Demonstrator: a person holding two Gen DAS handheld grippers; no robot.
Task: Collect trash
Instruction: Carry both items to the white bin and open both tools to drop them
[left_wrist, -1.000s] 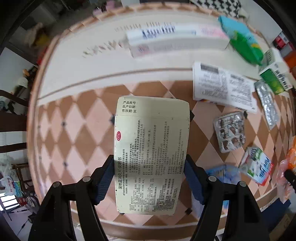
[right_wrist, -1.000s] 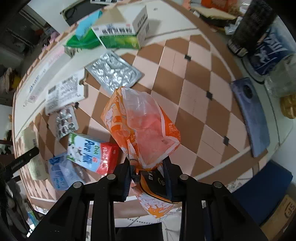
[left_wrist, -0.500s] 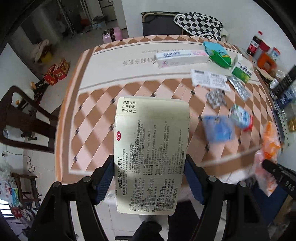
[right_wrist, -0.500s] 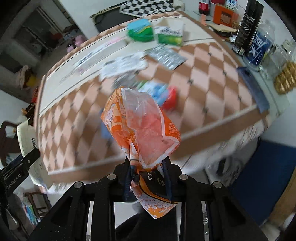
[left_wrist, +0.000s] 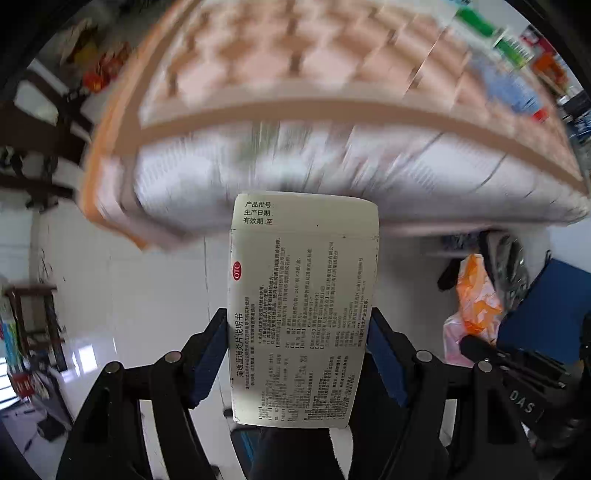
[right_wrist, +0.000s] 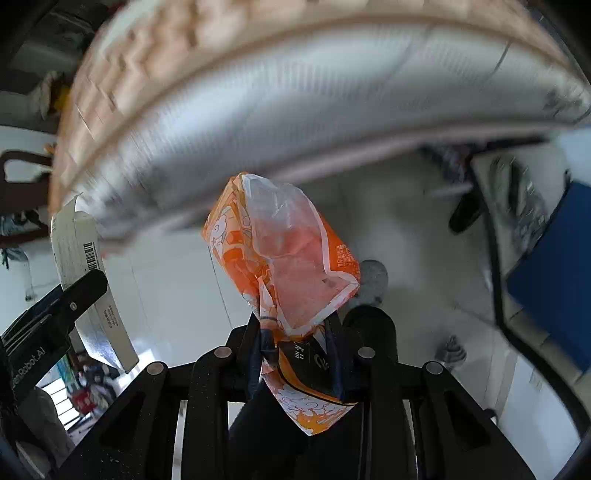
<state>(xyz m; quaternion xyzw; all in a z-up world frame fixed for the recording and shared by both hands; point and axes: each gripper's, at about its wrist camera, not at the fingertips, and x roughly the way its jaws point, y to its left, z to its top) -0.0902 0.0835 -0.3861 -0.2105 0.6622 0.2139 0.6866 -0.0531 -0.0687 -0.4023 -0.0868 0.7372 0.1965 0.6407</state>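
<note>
Left hand-held gripper (left_wrist: 297, 354): closed on the flattened medicine box (left_wrist: 303, 302), which stands up toward 12 o'clock, clear of the tabletop (left_wrist: 332, 122).
Right hand-held gripper (right_wrist: 295, 354): pinched tight on the orange plastic wrapper (right_wrist: 280, 266), held over the floor (right_wrist: 166, 280).
Step in hand: apparently carrying both pieces away from the tabletop for disposal.
Next move: needs a bin found, then each grip released over it.
Hard to make out: no bin visible; tabletop and remaining litter at 1 o'clock are motion-blurred.

Bright daylight, heavy motion blur across the table (left_wrist: 332, 110), sharp foreground, dark fisheye vignette at the corners.
</note>
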